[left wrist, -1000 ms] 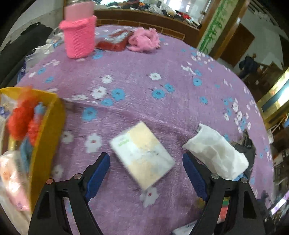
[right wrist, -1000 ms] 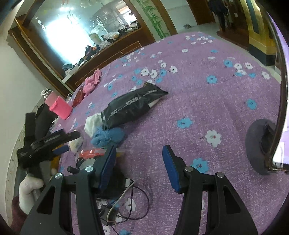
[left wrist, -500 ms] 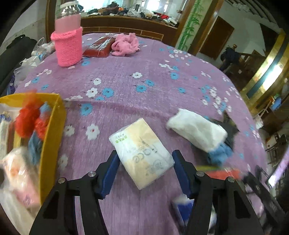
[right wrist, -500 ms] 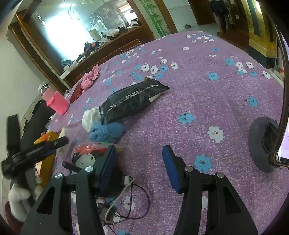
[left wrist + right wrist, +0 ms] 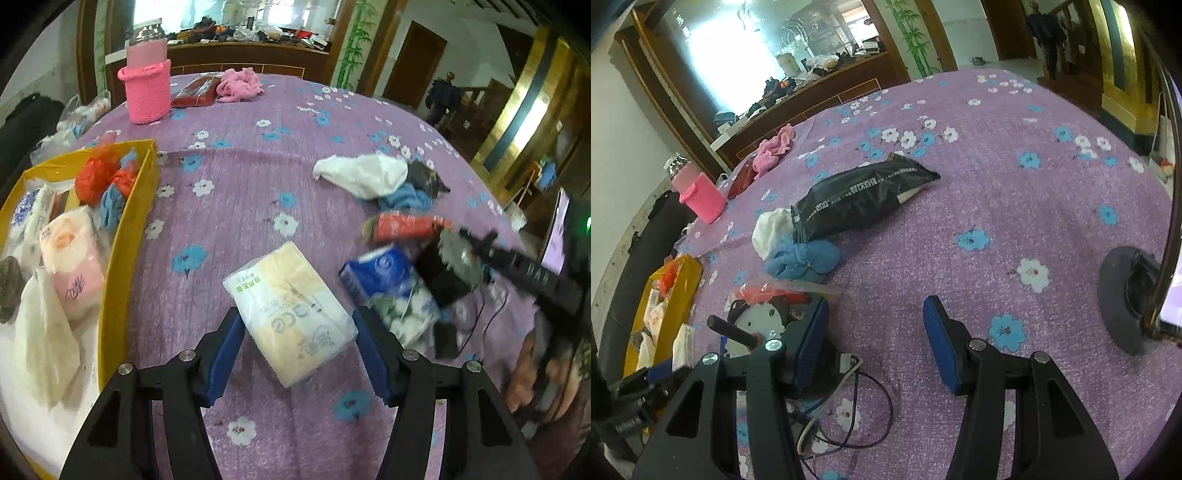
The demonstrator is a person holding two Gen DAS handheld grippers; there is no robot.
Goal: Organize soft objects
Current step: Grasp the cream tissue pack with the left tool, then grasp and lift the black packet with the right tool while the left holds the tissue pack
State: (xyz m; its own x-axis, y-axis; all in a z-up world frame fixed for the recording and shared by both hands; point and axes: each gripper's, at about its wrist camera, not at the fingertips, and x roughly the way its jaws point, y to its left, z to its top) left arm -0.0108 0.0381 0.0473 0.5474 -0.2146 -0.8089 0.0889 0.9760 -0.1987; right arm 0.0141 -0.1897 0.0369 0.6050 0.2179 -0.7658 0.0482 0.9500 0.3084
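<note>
Pink-sleeved bottle [image 5: 147,85], black cable [image 5: 860,421], phone stand [image 5: 1126,295] on purple tablecloth [image 5: 1015,155].

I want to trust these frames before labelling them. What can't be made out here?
- Left wrist view: the right gripper and the red packet are smeared by motion blur.
- Left wrist view: the blue tissue pack is partly covered by that gripper.
- Right wrist view: the yellow box is small at the edge; its contents are unreadable.
- Left wrist view: whether the left gripper pads press the tissue pack.

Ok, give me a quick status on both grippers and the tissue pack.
Left gripper clamped on tissue pack, lifted. Right gripper open, empty. Yellow box unobstructed.
</note>
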